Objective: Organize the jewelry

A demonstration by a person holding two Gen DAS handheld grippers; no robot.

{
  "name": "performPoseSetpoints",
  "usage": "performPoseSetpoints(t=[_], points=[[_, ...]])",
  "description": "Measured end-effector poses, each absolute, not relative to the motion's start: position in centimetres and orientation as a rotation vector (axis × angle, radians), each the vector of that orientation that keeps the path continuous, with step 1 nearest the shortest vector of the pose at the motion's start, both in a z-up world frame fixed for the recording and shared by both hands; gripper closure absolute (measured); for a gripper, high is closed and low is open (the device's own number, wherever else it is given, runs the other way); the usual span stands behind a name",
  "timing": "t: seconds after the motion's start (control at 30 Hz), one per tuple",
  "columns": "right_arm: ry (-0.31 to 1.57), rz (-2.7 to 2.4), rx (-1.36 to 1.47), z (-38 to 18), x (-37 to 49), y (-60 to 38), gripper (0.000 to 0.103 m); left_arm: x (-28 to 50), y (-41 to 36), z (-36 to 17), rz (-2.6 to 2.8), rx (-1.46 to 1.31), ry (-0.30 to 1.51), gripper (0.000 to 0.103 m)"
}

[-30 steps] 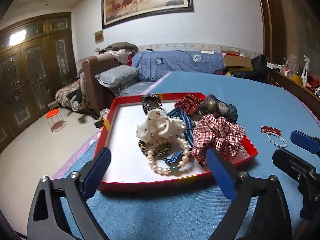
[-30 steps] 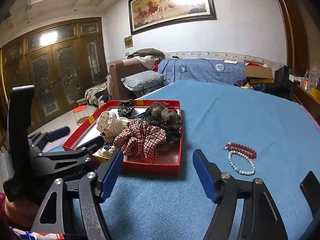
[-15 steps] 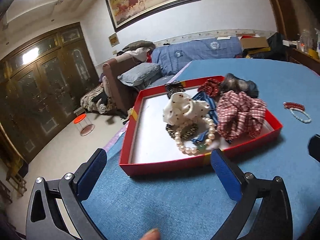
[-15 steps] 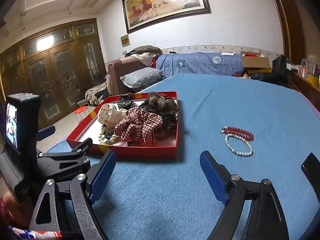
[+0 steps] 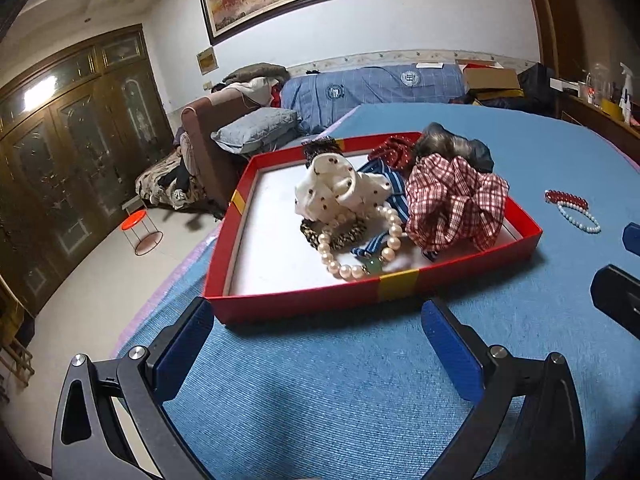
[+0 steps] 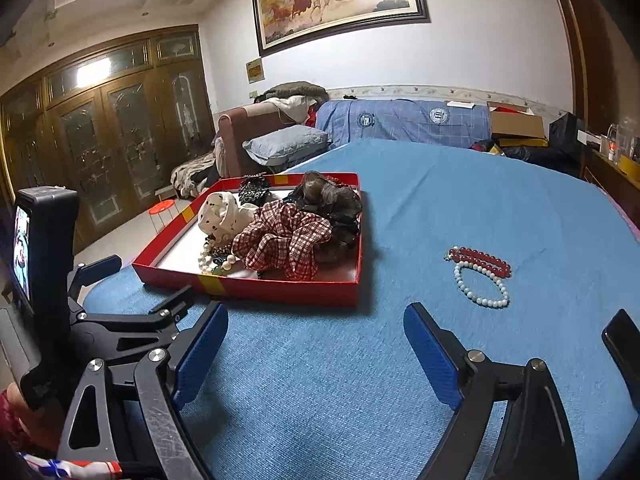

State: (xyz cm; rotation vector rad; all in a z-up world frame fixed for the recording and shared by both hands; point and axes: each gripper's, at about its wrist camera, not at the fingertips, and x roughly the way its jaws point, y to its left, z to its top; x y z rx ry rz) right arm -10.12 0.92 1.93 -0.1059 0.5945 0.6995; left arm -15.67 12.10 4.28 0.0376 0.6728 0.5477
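From the left wrist we see our left gripper point(image 5: 316, 346) spread wide over the blue cloth point(image 5: 340, 400), empty, just before the red tray point(image 5: 304, 300) holding a pearl bracelet point(image 5: 362, 246) and scrunchies. From the right wrist, our right gripper point(image 6: 316, 350), its jaws just opened wide with nothing between them, faces a red bead bracelet point(image 6: 482, 258) touching a white bead bracelet point(image 6: 482, 286) on the cloth, apart from the tray.

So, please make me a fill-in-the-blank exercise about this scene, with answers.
1. The plaid scrunchie lies inside the ___ box.
2. The red bracelet lies on the ___ cloth, outside the box.
3. Beside it lies a ___ bead bracelet.
4. The right claw holds ___.

Answers: red; blue; white; nothing
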Motion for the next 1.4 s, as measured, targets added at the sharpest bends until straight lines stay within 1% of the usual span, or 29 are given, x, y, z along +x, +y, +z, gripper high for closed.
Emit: performPoseSetpoints(t=[1.4], points=[[0.608, 0.688, -0.118, 1.84, -9.98, 1.09, 0.009, -15.35, 11.99, 3.27, 0.510, 0.029, 0.693, 0.000]])
